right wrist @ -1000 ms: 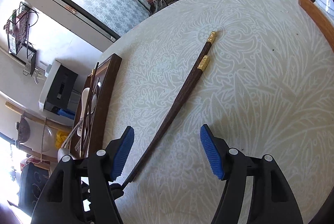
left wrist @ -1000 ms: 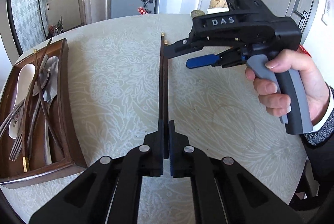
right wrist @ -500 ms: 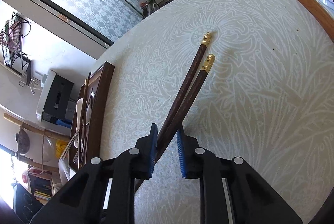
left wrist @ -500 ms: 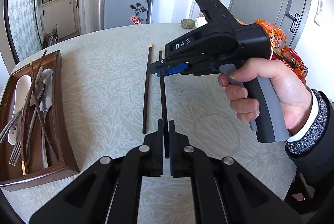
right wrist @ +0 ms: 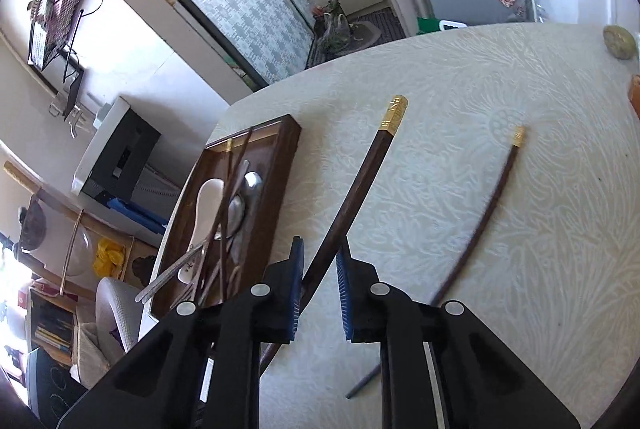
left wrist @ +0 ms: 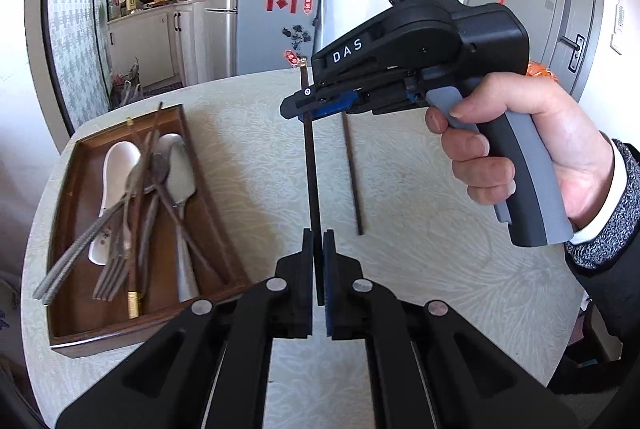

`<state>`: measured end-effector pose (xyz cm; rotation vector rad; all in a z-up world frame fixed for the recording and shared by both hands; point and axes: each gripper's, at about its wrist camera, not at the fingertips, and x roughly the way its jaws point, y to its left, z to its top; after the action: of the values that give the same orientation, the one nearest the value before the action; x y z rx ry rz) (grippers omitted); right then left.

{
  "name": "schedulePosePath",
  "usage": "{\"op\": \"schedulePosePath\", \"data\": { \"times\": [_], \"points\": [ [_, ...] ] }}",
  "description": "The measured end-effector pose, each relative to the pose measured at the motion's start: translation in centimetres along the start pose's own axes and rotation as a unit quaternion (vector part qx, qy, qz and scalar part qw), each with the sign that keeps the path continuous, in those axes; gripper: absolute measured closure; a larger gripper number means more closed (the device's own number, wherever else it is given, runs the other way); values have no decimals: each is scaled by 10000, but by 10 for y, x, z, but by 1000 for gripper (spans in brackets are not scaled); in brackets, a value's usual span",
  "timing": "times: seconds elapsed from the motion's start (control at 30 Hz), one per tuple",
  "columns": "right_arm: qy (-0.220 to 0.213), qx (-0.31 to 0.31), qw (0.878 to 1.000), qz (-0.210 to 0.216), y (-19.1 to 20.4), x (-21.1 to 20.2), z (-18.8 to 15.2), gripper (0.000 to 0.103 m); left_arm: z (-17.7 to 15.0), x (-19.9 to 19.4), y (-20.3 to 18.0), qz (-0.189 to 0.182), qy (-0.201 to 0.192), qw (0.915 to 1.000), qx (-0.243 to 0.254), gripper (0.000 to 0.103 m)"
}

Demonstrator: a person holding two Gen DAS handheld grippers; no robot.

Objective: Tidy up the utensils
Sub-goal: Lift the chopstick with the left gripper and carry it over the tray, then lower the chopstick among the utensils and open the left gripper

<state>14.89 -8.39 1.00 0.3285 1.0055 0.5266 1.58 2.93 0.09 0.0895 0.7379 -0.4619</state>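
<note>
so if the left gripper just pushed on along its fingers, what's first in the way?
Probably the right gripper, clamped across the same chopstick ahead of the left gripper; depth is uncertain.

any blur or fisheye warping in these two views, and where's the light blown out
Left wrist view: the utensils in the wooden tray are smeared by motion, while the held chopstick stays crisp. Right wrist view: the chopstick on the table bows from lens distortion and looks soft, and the far left edge is blown out.
</note>
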Motion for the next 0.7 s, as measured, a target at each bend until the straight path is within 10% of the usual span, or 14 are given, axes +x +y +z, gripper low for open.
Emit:
{"op": "schedulePosePath", "data": {
  "times": [0.53, 0.7],
  "points": [
    [550, -773, 9955, 46, 90, 114, 38, 87, -13, -6, 95, 572, 206, 9960, -655, 98],
    [534, -788, 9954, -62, 93, 117, 37, 46, -14, -3, 102, 657, 242, 9946, -764, 97]
  ]
}}
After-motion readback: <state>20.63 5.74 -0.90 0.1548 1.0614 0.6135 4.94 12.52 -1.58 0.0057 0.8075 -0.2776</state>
